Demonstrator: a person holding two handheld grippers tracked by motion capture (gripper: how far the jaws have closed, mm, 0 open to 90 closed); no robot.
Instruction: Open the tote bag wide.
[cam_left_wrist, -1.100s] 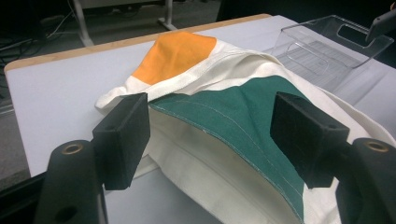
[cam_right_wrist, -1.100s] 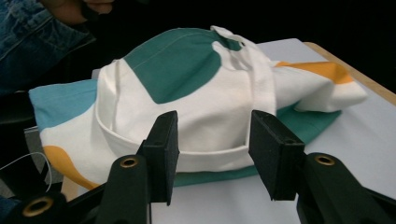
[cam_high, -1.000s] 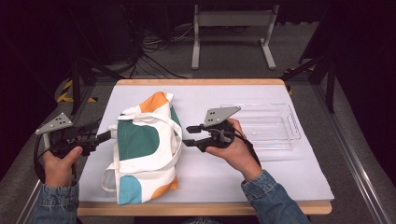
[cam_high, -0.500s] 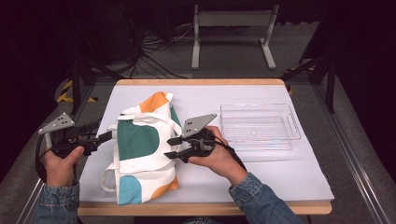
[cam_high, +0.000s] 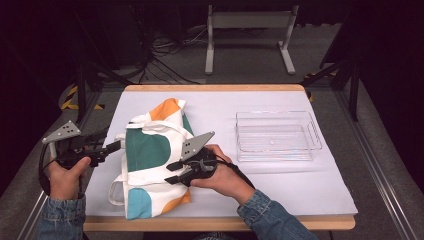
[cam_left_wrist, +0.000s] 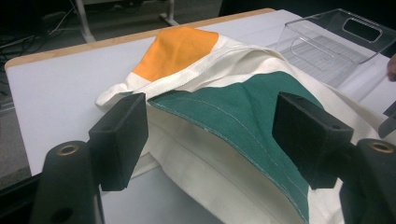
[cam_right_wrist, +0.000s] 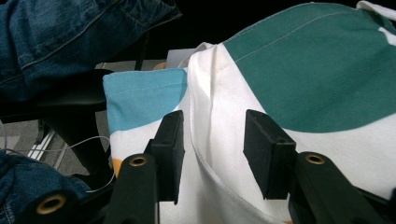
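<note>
My right gripper (cam_right_wrist: 212, 154), jaws just narrowing, straddles the tote bag (cam_high: 150, 150) strap, seemingly unpinched; my left gripper (cam_left_wrist: 210, 135) gapes apart.

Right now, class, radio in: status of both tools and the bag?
Left tool open at tote bag edge. Right tool closing astride bag's strap, not yet pinched. Clear tray well aside.

Even overhead lighting on white table cover (cam_high: 280, 100); surroundings beyond 12 o'clock and at both sides near black. Soft, short shadows under tote bag (cam_high: 150, 150) and right gripper (cam_high: 172, 172). Mild glare along rim of clear tray (cam_high: 277, 114), repeated at 1 o'clock in left gripper view. High view slightly soft overall. Jaws at 6 o'clock in both gripper views marginally blurred; fabric weave sharp. No motion blur noted.
</note>
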